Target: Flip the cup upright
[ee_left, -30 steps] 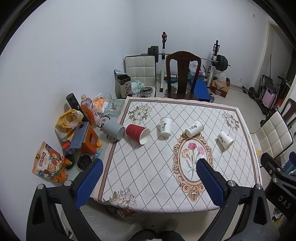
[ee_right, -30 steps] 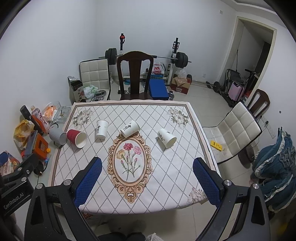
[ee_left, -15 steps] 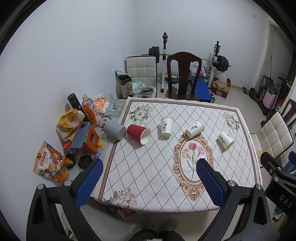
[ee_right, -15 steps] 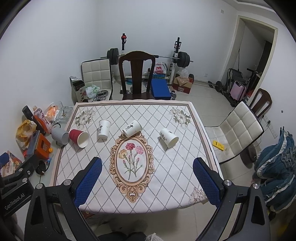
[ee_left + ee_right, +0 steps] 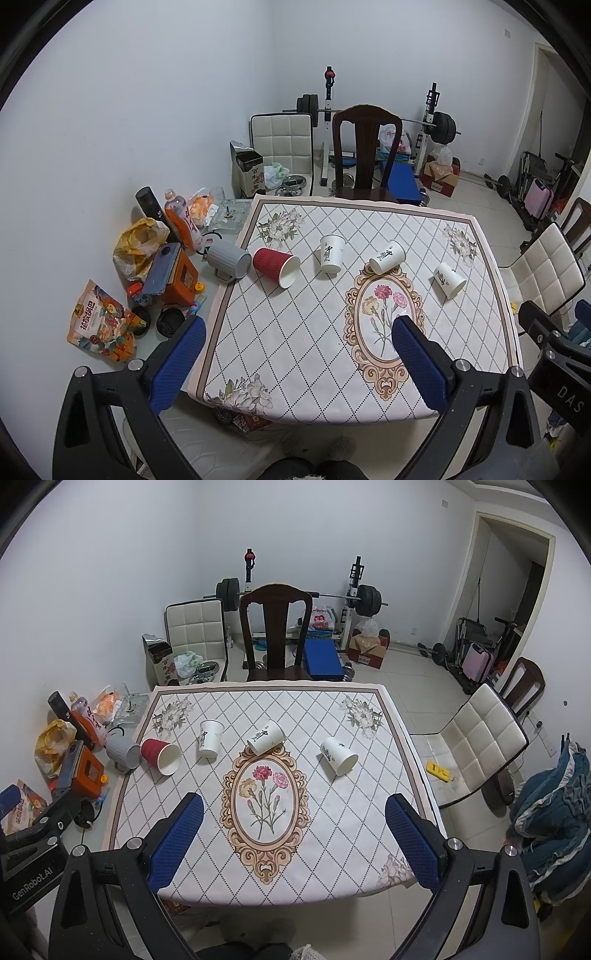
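Observation:
Several cups lie on their sides on the patterned tablecloth [image 5: 288,332]: a grey mug [image 5: 227,260] at the left edge, a red paper cup [image 5: 276,266], and three white paper cups [image 5: 331,253], [image 5: 386,256], [image 5: 449,279]. In the right wrist view they show as grey mug [image 5: 123,752], red cup [image 5: 161,755] and white cups [image 5: 209,737], [image 5: 265,736], [image 5: 338,755]. My left gripper [image 5: 295,328] and right gripper [image 5: 294,805] are both open and empty, held high above the table's near edge, far from the cups.
Clutter lies left of the table: snack bag [image 5: 101,325], orange box with a phone [image 5: 173,275], bottles [image 5: 181,221]. A dark wooden chair [image 5: 365,155] stands behind the table, a white chair [image 5: 476,746] to its right. Weights stand at the back wall.
Both views have shifted slightly, the scene sliding a little to the right and down. The cups have not moved and both grippers stay open.

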`<state>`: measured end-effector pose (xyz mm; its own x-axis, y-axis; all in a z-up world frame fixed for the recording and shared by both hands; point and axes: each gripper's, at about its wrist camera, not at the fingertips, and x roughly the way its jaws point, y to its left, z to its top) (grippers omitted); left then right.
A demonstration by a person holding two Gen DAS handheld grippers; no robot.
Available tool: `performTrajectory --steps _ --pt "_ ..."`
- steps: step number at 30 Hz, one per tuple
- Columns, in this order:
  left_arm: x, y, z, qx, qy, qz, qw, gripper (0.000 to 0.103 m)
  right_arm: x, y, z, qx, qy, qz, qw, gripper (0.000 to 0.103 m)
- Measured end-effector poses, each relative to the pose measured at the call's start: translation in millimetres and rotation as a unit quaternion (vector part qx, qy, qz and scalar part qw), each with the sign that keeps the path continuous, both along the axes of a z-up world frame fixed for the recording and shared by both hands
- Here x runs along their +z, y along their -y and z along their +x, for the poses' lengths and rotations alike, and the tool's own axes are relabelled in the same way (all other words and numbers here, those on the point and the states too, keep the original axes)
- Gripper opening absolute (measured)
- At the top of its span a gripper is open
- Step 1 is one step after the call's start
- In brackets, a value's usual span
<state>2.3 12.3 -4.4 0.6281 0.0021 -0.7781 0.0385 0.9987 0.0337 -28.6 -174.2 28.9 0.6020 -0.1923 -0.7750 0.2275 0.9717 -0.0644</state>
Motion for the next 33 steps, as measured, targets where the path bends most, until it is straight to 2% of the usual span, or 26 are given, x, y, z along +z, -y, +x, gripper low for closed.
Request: performTrajectory --steps 26,30,33 --pt "4.0 -0.8 -2.5 0.0 0.0 -0.001 1.0 0.103 3.3 -6.8 2.1 0.004 -0.002 0.008 1.0 0.1" --pt "4.9 -2.7 -1.1 0.007 -0.006 -0.007 0.9999 0.103 -1.6 1.1 2.4 0.001 -0.006 0.015 1.0 0.1" --pt "-2.3 3.0 4.1 0.018 -0.011 0.002 0.9998 0.103 -11.5 12.6 6.3 -0.005 -0.016 0.02 1.0 0.1"
